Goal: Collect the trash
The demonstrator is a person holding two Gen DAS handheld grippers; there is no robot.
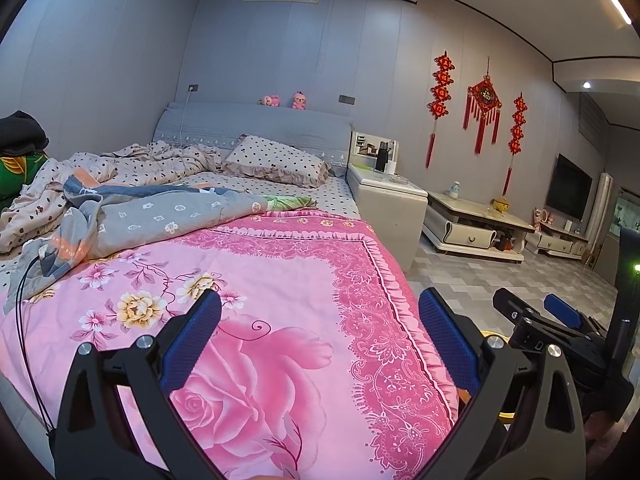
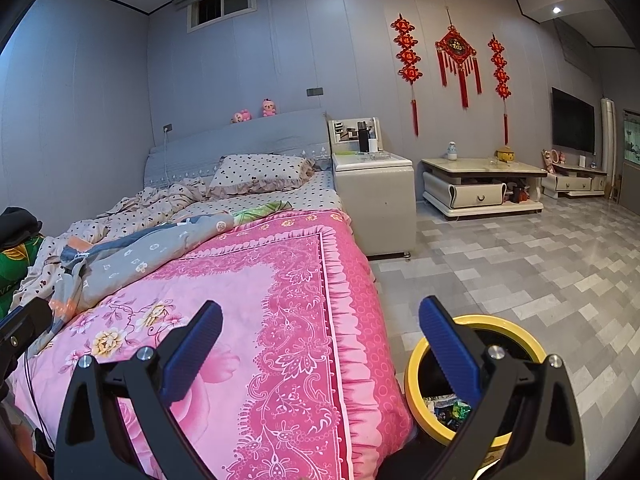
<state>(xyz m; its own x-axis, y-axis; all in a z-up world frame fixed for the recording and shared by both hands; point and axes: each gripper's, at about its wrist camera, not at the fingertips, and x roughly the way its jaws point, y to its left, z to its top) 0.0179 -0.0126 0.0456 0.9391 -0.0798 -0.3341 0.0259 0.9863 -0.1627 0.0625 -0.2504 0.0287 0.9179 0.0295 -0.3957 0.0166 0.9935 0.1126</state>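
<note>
pink floral quilt (image 1: 256,320) is covering the near end of the bed, with a grey patterned blanket (image 1: 160,220) lying rumpled just beyond it. the left gripper (image 1: 320,344) is hovering over the quilt, its blue-padded fingers (image 1: 192,344) standing wide apart and holding nothing. the right gripper (image 2: 320,348) is likewise gaping, empty, hanging over the quilt's frilled edge. a yellow-rimmed bin (image 2: 416,364) is sitting on the tiled floor (image 2: 540,264) just beside the bed's corner, under the right gripper's outer finger, and crumpled wrappers (image 2: 448,408) are lying inside it. a white nightstand (image 2: 376,196) is standing beside the bed.
</note>
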